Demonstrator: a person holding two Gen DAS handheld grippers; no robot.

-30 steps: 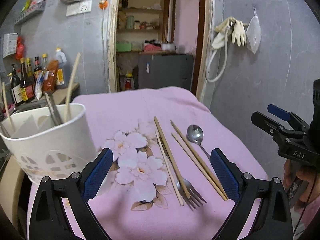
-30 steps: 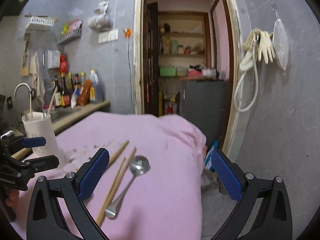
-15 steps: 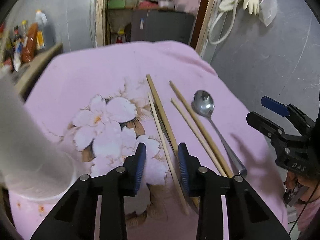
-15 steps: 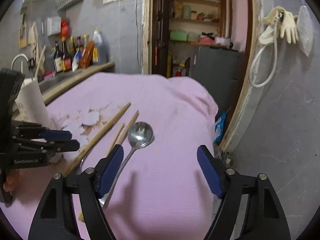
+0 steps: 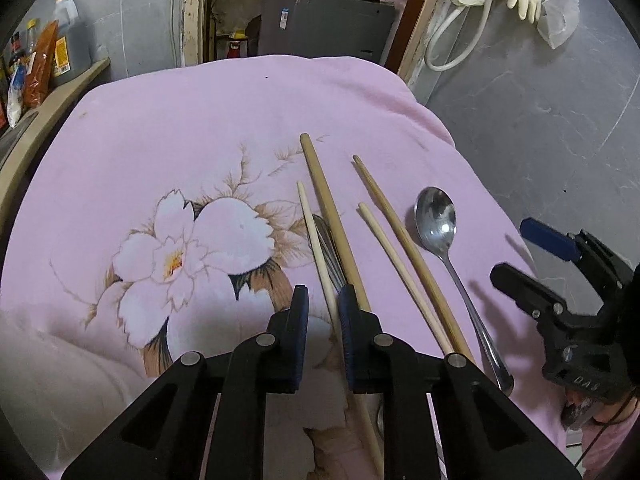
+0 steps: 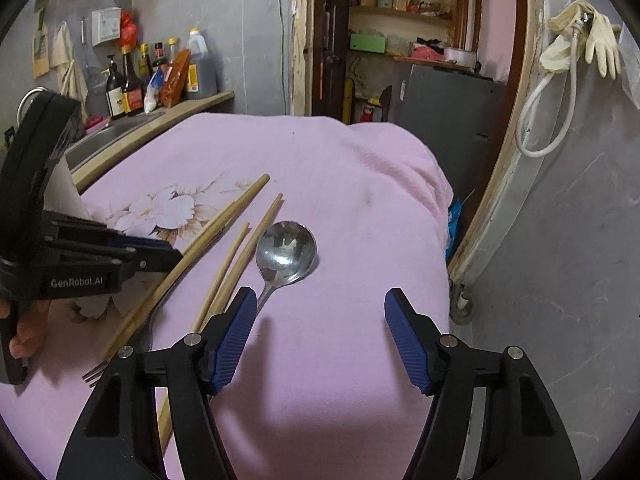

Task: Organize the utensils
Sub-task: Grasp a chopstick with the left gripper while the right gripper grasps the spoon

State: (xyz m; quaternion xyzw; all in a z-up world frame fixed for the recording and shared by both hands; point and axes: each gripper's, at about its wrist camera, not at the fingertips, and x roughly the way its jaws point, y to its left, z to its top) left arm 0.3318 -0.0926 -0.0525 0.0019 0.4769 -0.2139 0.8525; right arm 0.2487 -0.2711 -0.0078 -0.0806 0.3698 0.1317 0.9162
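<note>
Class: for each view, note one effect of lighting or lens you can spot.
Left wrist view: fisheye bends the doorframe, and the shiny metal spoon shows glare. Right wrist view: the right gripper casts a soft shadow on the pink flowered cloth; black vignette fills the corners.

Four wooden chopsticks [image 5: 332,216] lie on one pink flowered cloth [image 5: 168,132] over the tabletop, three slim and one thicker, alongside one steel spoon [image 5: 438,220] and one fork [image 5: 328,248], its handle partly hidden between two of the sticks. Two hand-held tools are in view, the left tool [image 5: 323,312] and the right tool [image 6: 320,340]. Two pale rubber gloves [image 6: 584,40] hang on the wall. Roughly half a dozen bottles [image 6: 128,80] crowd the far ledge; the exact number cannot be told.
</note>
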